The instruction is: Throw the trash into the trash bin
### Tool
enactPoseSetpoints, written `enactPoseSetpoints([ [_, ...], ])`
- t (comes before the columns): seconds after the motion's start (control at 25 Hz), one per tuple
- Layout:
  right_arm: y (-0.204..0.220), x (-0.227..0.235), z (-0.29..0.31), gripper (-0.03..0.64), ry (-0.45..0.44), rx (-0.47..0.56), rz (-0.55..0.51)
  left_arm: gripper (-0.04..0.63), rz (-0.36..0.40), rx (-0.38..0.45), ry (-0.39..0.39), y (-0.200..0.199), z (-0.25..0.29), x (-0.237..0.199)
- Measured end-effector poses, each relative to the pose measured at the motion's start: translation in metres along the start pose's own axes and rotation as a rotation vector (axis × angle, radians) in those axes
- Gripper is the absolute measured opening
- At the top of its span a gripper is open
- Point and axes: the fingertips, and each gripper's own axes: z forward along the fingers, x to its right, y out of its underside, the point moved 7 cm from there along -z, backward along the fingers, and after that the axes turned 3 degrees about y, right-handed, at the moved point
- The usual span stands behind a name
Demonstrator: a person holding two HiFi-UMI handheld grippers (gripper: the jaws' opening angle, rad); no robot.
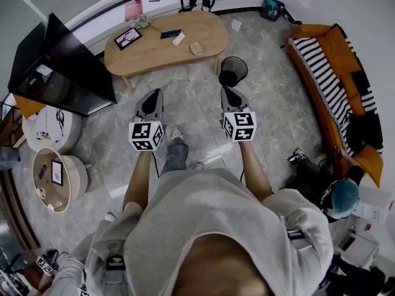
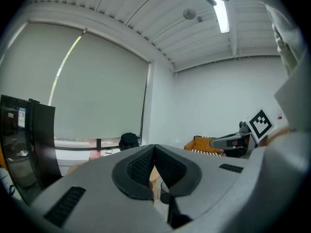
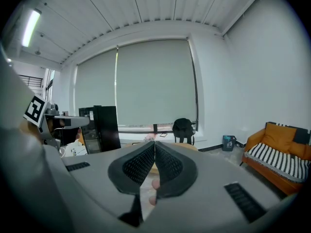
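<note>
Grey stone-look floor (image 1: 191, 100) carried the largest items: a pale wooden counter (image 1: 148, 51) ahead and an orange sofa (image 1: 307, 32) to the right. The black mesh trash bin (image 1: 231, 79) stood upright on the floor just beside the counter's right end. The left hand-held gripper (image 1: 153, 94) and the right hand-held gripper (image 1: 226, 90) were held side by side short of the counter, each with jaws pressed together and nothing between the pads. The trash, judged to be the crumpled scrap (image 1: 195, 48) and the white slip (image 1: 179, 39), lay on the counter, well apart from both grippers. Risks noted: closed jaws brought onto a scrap would push it along or off the counter rather than take it, and a light scrap released off-centre could miss the narrow bin. Not determinable: the bin's contents, what the scraps were made of, and whether a pale piece (image 1: 236, 24) on the floor beyond the counter was also trash. Both gripper views were largely blocked by the grippers' own bodies.
</note>
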Motion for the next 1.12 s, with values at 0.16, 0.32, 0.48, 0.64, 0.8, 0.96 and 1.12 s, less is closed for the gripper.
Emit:
enactPoseSetpoints([
  [0.16,-0.018,0.003,0.042,0.029,0.007,-0.006,-0.019,0.018,-0.005,0.01,0.017,-0.012,0.04,-0.034],
  [0.32,-0.045,0.007,0.085,0.029,0.027,-0.003,-0.035,0.018,-0.014,0.023,0.036,-0.026,0.081,-0.07],
  [0.48,-0.065,0.01,0.125,0.029,0.053,-0.009,-0.04,0.018,-0.031,0.026,0.054,-0.034,0.118,-0.104],
  [0.64,-0.077,0.009,0.158,0.029,0.076,-0.015,-0.054,0.018,-0.03,0.033,0.077,-0.04,0.149,-0.134],
  [0.8,-0.085,0.0,0.184,0.029,0.093,-0.02,-0.061,0.018,-0.031,0.035,0.099,-0.04,0.169,-0.162],
  [0.96,-0.085,-0.003,0.201,0.029,0.104,-0.037,-0.063,0.018,-0.041,0.028,0.115,-0.04,0.189,-0.18],
  [1.12,-0.078,0.001,0.214,0.03,0.111,-0.065,-0.056,0.018,-0.047,0.013,0.129,-0.035,0.205,-0.186],
])
